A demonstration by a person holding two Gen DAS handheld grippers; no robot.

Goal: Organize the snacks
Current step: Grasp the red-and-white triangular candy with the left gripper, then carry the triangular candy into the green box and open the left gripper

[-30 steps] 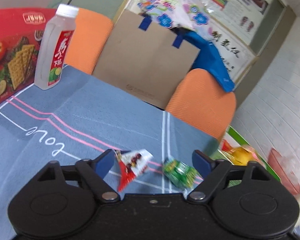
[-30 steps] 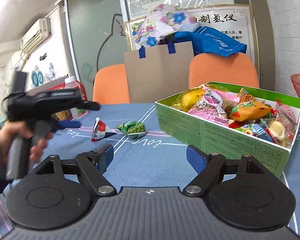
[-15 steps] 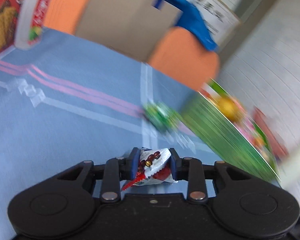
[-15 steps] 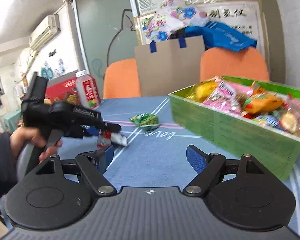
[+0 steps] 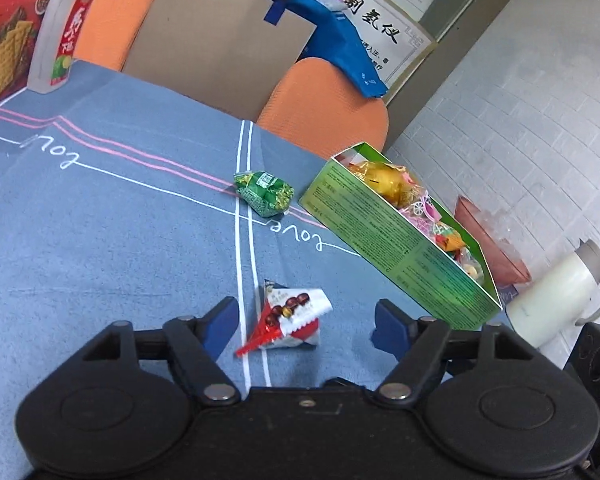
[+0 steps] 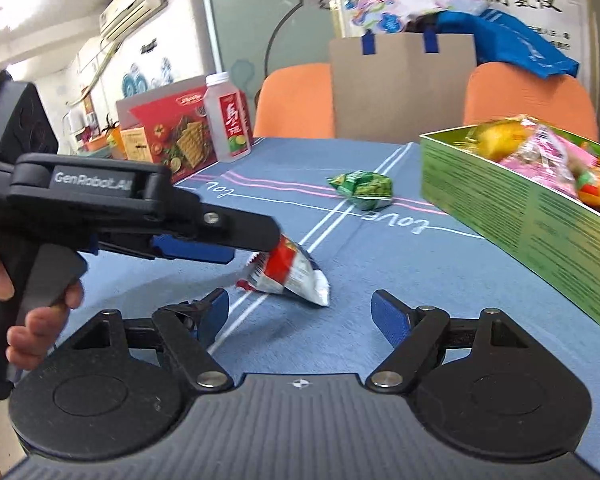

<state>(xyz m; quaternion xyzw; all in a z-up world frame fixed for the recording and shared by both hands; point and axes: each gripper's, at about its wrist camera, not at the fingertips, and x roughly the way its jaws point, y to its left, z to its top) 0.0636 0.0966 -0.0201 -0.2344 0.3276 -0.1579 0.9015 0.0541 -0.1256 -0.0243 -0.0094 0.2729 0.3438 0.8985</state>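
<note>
Half a second ago the left gripper was clamped on the red-white packet; now its jaws stand wide apart and the packet lies loose on the blue cloth, between the blue pads and touching neither in the left view. From the right wrist view the packet sits just under the left gripper's tip, whether touching it cannot be told, and just ahead of the right gripper, whose jaws are also spread with nothing in them. Packet's long axis runs roughly fore-and-aft to the left gripper, red corner pointing back toward it, lying across the double white line. Further out: a green packet rests on the cloth near the corner of the green box, which is already heaped with wrapped snacks. Box lies ahead and to the right of both grippers. Judgement: the packet is in reach of either hand; the right one is closer to the box, so a handover or regrasp looks likely. Beyond, a bottle and cracker box stand at the far left edge.
</note>
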